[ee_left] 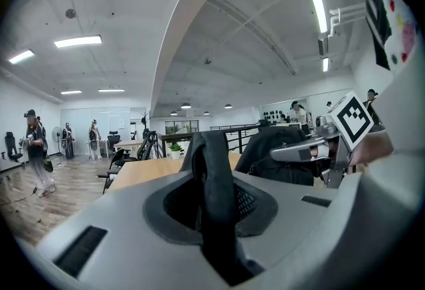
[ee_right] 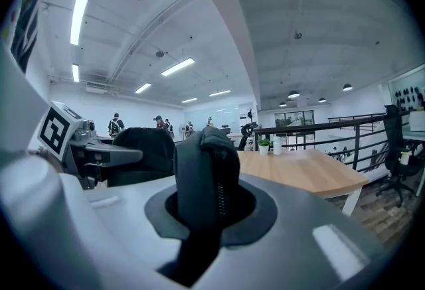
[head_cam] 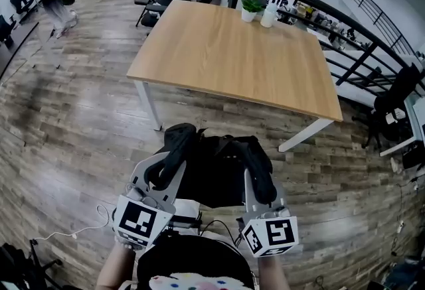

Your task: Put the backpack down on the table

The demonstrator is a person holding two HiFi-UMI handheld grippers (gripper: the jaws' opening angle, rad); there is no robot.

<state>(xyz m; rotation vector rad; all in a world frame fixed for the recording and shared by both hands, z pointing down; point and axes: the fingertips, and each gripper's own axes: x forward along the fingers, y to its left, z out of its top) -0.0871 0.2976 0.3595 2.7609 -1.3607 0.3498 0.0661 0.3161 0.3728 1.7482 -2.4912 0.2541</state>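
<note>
From the head view, the backpack (head_cam: pixel 212 172) hangs between left tool (head_cam: pixel 165 169) and right tool (head_cam: pixel 260 179), short of the worktop (head_cam: pixel 232 56). Left gripper view: jaws pinch one strap (ee_left: pixel 214 196). Right gripper view: jaws pinch the other strap (ee_right: pixel 202 186), so lower both evenly onto the worktop before releasing.

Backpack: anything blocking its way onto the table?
Nothing visible. The backpack hangs by its straps from the left gripper and right gripper, short of the table, only floor between. The near tabletop is bare; a potted plant and white bottle stand at the far edge.
</note>
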